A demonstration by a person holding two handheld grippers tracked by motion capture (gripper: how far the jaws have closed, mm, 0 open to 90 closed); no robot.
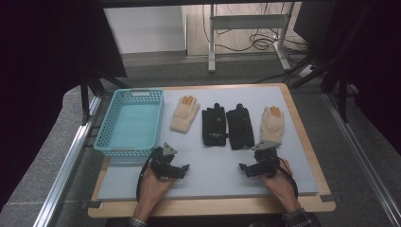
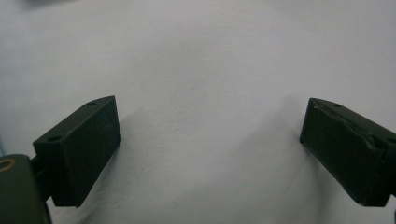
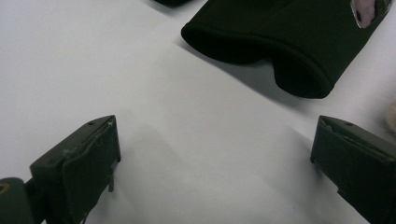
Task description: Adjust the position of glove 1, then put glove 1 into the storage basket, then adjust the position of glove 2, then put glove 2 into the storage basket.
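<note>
So I've got both grippers parked low in the frame on the grey mat, left gripper and right gripper each with jaws spread wide and nothing between them, basically a ready pose before I go for anything. The four gloves sit in a neat row across the middle, cream glove, two black gloves, then another cream one, cuffs toward me so they're easy to pinch, with the teal basket at the left, presumably where they go. The nearest black cuff sits just ahead of my right jaws, and there's some small logo on a black glove but I can't read it.
</note>
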